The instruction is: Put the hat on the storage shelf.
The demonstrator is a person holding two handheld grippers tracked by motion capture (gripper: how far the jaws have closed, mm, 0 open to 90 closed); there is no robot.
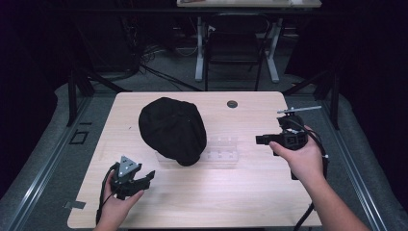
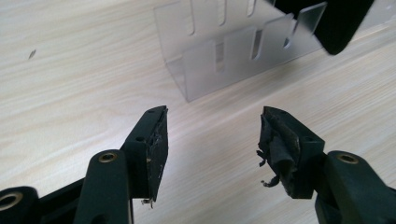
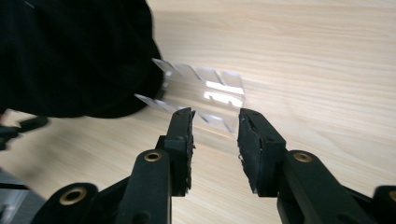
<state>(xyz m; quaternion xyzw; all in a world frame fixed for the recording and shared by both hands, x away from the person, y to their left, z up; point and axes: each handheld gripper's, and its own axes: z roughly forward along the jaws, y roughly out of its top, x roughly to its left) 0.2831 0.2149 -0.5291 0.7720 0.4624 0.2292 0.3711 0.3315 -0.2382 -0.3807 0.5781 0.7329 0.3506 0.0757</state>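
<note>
Left hand (image 1: 118, 202) enters from the bottom edge and holds the left gripper (image 1: 144, 179) low at the near left, grey three-cornered plate uppermost, jaws spread wide with nothing between them. Right hand (image 1: 300, 156) and bare forearm reach in from the lower right, holding the right gripper (image 1: 261, 140) pointed leftward, its jaws parted by a narrower gap, likewise empty.

Left gripper (image 2: 212, 135) agape, clear slotted rack (image 2: 233, 51) ahead — pale wooden table (image 2: 70, 84)
</note>
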